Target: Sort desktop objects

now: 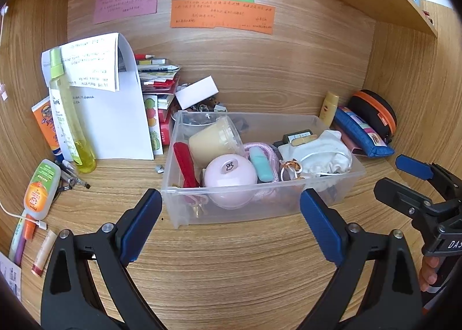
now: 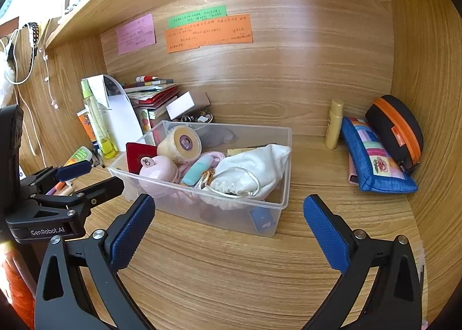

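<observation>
A clear plastic bin [image 1: 332, 127] [image 2: 284, 156] stands mid-desk, holding a pink round case [image 1: 230, 178] [image 2: 158, 172], a cream jar [image 1: 212, 139] [image 2: 180, 143], a teal tube [image 1: 261, 166], a red item [image 1: 184, 162] and a white pouch [image 1: 317, 153] [image 2: 251, 171]. My left gripper [image 1: 231, 214] is open and empty just in front of the bin. My right gripper [image 2: 229, 220] is open and empty, near the bin's front right corner; it also shows in the left wrist view [image 1: 404, 176].
Left of the bin: a yellow spray bottle [image 1: 68, 116], an orange sunscreen tube [image 1: 47, 127], a sanitizer bottle [image 1: 42, 188], pens [image 1: 72, 176], papers and stacked books [image 1: 156, 75]. Right: a yellow tube [image 2: 334, 123], a blue patchwork pouch [image 2: 375, 162], a black-orange case [image 2: 395, 127].
</observation>
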`<state>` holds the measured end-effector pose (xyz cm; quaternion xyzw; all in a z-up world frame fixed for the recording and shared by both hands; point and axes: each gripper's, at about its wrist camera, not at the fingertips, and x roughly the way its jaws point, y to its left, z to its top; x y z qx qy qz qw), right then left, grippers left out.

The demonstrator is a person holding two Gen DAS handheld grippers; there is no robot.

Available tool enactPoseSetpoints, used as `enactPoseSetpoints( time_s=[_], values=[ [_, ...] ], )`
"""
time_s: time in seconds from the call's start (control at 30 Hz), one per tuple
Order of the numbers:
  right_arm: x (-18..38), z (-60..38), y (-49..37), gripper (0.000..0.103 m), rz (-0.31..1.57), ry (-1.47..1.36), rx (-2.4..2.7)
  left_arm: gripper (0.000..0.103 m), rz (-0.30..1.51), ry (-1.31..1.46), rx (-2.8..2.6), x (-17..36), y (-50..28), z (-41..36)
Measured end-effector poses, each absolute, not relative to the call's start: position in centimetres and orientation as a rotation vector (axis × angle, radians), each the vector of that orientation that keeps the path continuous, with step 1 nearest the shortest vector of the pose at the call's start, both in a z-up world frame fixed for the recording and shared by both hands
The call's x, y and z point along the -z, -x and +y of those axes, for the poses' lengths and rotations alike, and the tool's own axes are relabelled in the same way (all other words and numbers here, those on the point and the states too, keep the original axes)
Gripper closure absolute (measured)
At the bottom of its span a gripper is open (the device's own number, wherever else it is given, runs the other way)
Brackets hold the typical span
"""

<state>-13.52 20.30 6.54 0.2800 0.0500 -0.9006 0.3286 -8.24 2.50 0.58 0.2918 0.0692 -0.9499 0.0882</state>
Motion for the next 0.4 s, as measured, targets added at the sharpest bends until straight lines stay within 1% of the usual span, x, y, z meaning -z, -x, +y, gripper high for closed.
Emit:
enactPoseSetpoints(
  time_s=[0.2, 0.4],
  values=[
    [-6.26, 19.99, 13.69, 0.000, 0.131, -0.748, 2.347, 0.006, 0.191, -0.851, 2.830, -0.42, 8.15, 2.37],
    [-6.00, 19.71, 13.66, 0.000, 0.137, -0.760, 2.352, 0.006, 0.213, -0.866, 2.860, -0.30, 8.21, 2.44]
  ],
)
